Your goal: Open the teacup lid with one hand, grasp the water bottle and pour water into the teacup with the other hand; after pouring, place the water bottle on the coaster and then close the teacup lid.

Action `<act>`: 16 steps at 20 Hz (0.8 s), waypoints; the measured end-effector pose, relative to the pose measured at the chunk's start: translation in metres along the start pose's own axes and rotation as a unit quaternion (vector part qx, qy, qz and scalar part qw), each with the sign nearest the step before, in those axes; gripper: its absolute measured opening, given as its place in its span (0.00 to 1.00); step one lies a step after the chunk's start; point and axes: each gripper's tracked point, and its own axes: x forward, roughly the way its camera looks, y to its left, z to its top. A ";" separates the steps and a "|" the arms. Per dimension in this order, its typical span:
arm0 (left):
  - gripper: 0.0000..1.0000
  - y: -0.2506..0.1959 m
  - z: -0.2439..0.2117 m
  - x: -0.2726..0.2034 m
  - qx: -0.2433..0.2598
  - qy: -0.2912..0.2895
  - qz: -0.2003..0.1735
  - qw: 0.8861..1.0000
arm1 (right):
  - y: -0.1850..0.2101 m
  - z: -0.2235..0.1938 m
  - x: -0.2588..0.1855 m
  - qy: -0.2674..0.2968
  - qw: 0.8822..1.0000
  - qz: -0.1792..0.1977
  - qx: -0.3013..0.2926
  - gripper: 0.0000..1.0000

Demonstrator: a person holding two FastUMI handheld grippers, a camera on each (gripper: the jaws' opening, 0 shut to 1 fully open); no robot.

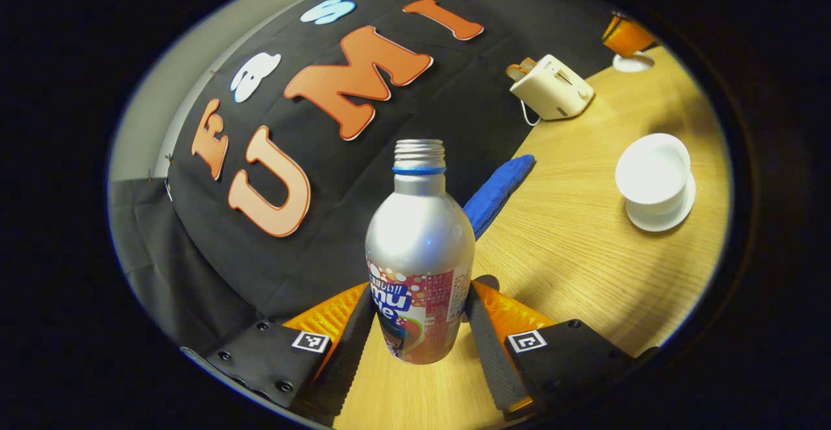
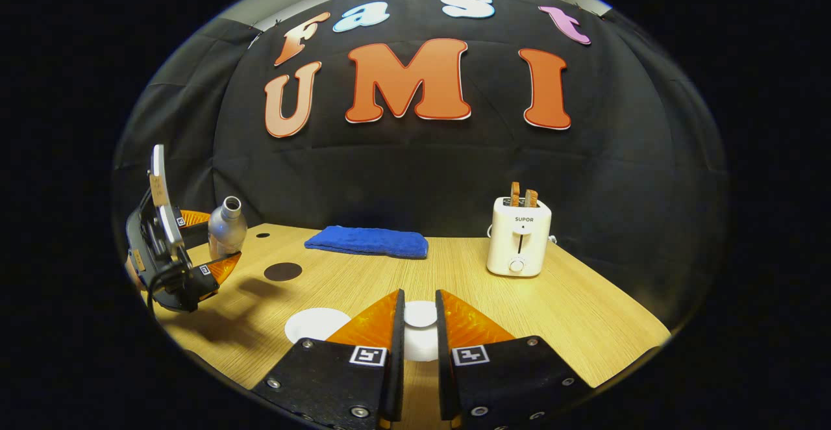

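Note:
A silver water bottle (image 1: 419, 248) with a colourful label and no cap stands upright between the fingers of my left gripper (image 1: 420, 292), which is shut on its lower body. In the right gripper view the same bottle (image 2: 227, 225) and left gripper (image 2: 198, 251) are at the far left of the table. The white teacup (image 1: 652, 171) sits uncovered on its saucer (image 1: 662, 217) to the right. My right gripper (image 2: 420, 295) is shut on the white teacup lid (image 2: 421, 316), held over the table. A dark round coaster (image 2: 283, 271) lies near the bottle.
A blue folded cloth (image 2: 367, 241) lies at the back of the wooden table (image 2: 584, 313). A white toaster (image 2: 518, 238) with toast in it stands at the back right. A white round shape (image 2: 315, 323) shows beside my right gripper's left finger. The table's front edge is close.

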 end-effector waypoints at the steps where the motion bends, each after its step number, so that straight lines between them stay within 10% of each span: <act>1: 0.84 0.000 0.001 0.002 0.023 -0.005 0.001 1.000 | -0.002 0.001 -0.002 -0.001 1.000 -0.002 -0.001 0.23; 16: 0.88 -0.023 0.038 0.003 0.214 -0.064 -0.019 0.975 | -0.016 0.004 -0.012 -0.012 1.000 -0.007 0.002 0.22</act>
